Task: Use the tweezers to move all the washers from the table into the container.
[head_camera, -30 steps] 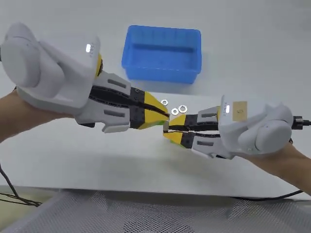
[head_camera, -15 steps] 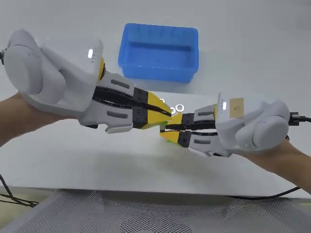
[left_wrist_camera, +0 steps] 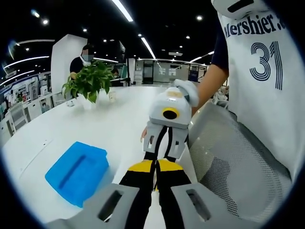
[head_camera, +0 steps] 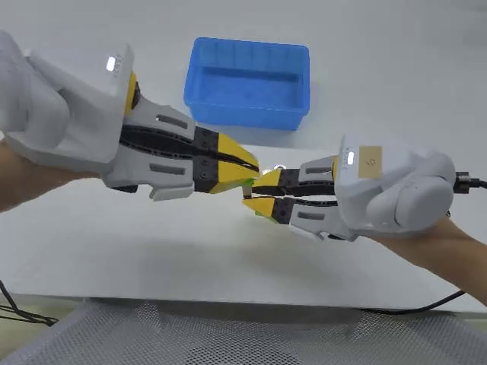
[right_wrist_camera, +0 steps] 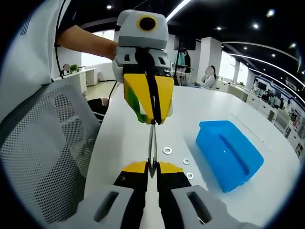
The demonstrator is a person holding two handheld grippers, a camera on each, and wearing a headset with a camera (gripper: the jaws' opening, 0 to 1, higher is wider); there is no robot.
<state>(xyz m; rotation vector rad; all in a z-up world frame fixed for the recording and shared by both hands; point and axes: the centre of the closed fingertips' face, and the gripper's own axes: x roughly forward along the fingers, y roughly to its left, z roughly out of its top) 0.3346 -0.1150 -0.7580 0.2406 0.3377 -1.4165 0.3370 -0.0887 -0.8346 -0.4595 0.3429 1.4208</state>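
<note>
Head view has us looking down on a smooth white table (head_camera: 137, 243) with both grippers brought nose to nose above it. The left gripper (head_camera: 245, 172) is a rounded white plastic shell with black ribbed arms and wedge-shaped yellow tips, and it comes in from the left. The right gripper (head_camera: 253, 199), of the same build, meets it from the right and sits a little lower. Behind them, well apart, is the container (head_camera: 247, 82), a shallow rectangular tub of glossy blue plastic with ribbed walls, open side up.

Right gripper view gives us what the yellow tips cover from above. The tweezers (right_wrist_camera: 151, 143), a thin bright metal strip, run straight from between our right jaws up into the yellow tips of the left gripper facing us. Both pairs of jaws are pressed together on the tweezers, one pair at each end. On the table just beyond lie three washers (right_wrist_camera: 167, 150), small flat metal rings loosely grouped between the tweezers and the container and touching neither. A grey mesh chair (right_wrist_camera: 47, 143) stands at the table edge.

Left gripper view adds a leafy potted plant (left_wrist_camera: 89, 81) far across the table. It also shows a white jersey (left_wrist_camera: 259, 67) with the number 31 on the person holding the grippers.
</note>
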